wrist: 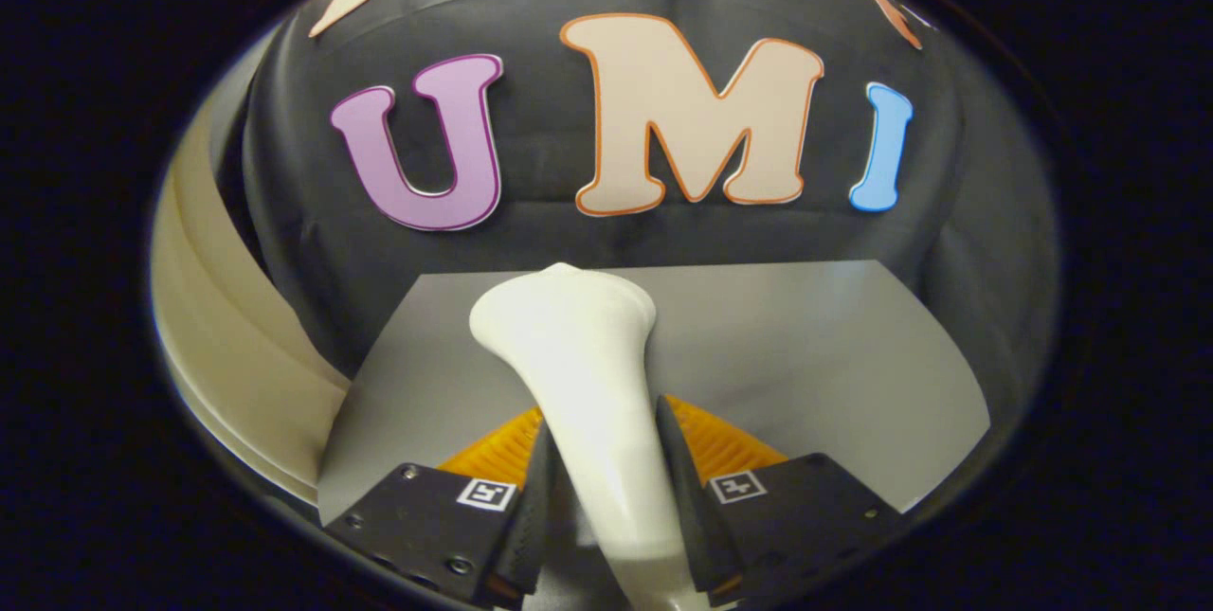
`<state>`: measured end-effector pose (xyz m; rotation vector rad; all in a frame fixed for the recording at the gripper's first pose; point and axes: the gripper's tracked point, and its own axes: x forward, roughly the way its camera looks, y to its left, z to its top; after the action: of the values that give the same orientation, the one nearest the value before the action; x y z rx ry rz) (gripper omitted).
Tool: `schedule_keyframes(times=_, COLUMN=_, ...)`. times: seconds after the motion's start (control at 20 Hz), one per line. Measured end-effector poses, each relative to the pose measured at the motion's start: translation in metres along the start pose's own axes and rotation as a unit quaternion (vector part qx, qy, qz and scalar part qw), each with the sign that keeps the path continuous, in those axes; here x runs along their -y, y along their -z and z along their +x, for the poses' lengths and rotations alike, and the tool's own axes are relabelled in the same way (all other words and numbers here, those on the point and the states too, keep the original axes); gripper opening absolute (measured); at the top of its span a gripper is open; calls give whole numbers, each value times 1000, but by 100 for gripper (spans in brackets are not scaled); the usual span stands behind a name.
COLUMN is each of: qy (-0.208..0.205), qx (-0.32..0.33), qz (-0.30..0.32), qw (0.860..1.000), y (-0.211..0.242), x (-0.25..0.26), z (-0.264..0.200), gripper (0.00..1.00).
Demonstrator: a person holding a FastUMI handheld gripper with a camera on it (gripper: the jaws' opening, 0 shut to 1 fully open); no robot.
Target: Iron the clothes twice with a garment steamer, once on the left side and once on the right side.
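Observation:
A white garment steamer (578, 365) with a flared head stands between the two fingers of my gripper (603, 469), which is shut on its narrow handle. The steamer's head points forward and up, reaching past the fingertips over the grey table (834, 355). An orange ribbed piece (720, 445) shows just behind the handle, low between the fingers. No garment can be made out ahead.
The grey table ends at the booth's black cloth wall (616, 242) close behind the steamer head. A cream-coloured curved band (227, 327) runs along the left side of the table.

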<state>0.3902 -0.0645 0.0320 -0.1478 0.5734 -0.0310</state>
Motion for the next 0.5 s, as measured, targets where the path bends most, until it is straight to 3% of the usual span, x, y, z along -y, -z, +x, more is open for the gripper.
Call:
schedule_keyframes(times=0.1, qy=20, qx=0, qz=-35, qw=999, y=1, x=-1, z=-4, gripper=51)
schedule_keyframes(times=0.2, qy=11, qx=35, qz=4, qw=999, y=-6, x=-5, z=-2, gripper=42)
schedule_keyframes(times=0.3, qy=-3, qx=76, qz=65, qw=995, y=-11, x=-9, z=-3, gripper=40)
schedule_keyframes(times=0.5, qy=23, qx=109, qz=110, qw=988, y=-13, x=-13, z=1, gripper=37)
